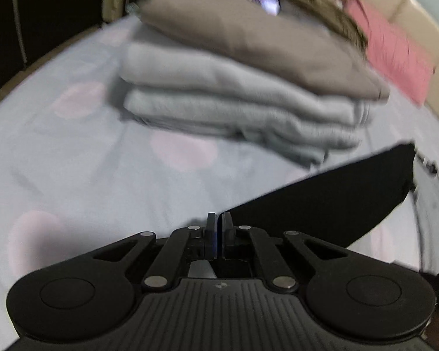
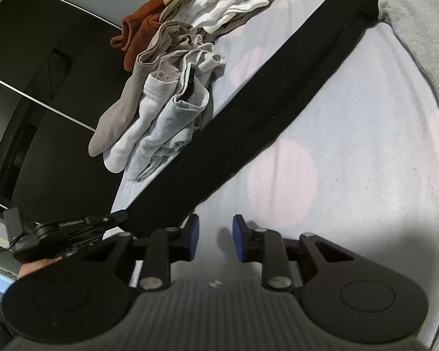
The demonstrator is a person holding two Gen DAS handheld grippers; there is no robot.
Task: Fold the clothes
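A long black garment stretches across a dotted bedsheet from the 1 o'clock corner toward 8 o'clock. The left gripper pinches its lower end. The right gripper, fingers parted and empty, sits just beside it.

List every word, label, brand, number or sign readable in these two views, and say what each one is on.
No text can be read in either view.
Left claw body: faint pale marks on its side, too small and blurred to read.
Left claw base: a small moulded emblem, no letters.
Right claw base: a small pale mark, no letters.
Folded clothes stack and black garment: no visible label.
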